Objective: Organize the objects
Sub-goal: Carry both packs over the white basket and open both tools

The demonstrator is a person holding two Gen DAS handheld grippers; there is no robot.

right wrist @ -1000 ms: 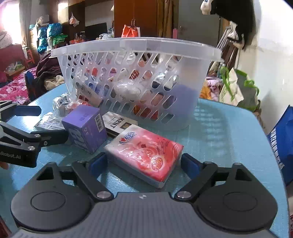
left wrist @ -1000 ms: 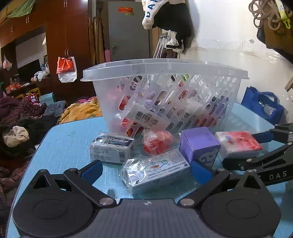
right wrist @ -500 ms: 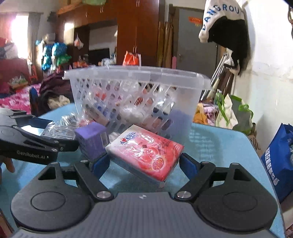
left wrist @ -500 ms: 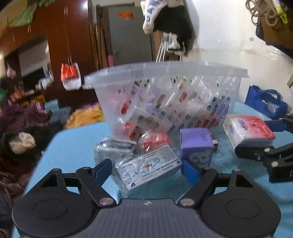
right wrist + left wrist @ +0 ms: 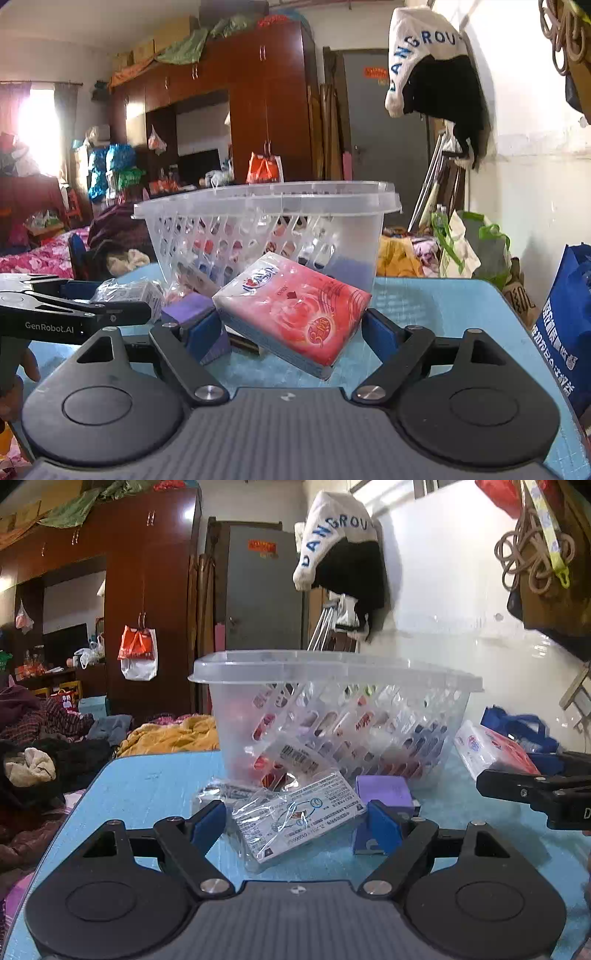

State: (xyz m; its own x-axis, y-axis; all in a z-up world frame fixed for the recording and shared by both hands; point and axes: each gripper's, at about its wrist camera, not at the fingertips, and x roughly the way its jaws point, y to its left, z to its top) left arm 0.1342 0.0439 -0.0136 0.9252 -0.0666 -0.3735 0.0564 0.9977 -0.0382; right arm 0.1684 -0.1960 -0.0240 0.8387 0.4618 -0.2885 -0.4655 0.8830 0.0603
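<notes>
A white packet wrapped in crinkled clear film [image 5: 297, 821], printed with small text, a barcode and a round blue drawing, is gripped between the blue pads of the left gripper [image 5: 297, 821] and is held tilted, in front of the clear plastic basket [image 5: 334, 672]. A soft pink and red tissue pack [image 5: 295, 310] with a rose pattern and a white end is clamped between the fingers of the right gripper [image 5: 291, 332], also tilted and in front of the basket. On the side of the left gripper the words "GenRobot.AI" can be read in the right wrist view. The basket is made of translucent plastic with a wide flat rim and oval holes in its walls; small packages are seen dimly through them. A purple box [image 5: 384, 795] rests on the blue textured tabletop [image 5: 155, 779] just in front of the basket, and a barcoded packet [image 5: 297, 758] leans against the basket wall. Behind the basket a white and black garment [image 5: 340, 554] lettered "DANGROU" is hung on the wall.
</notes>
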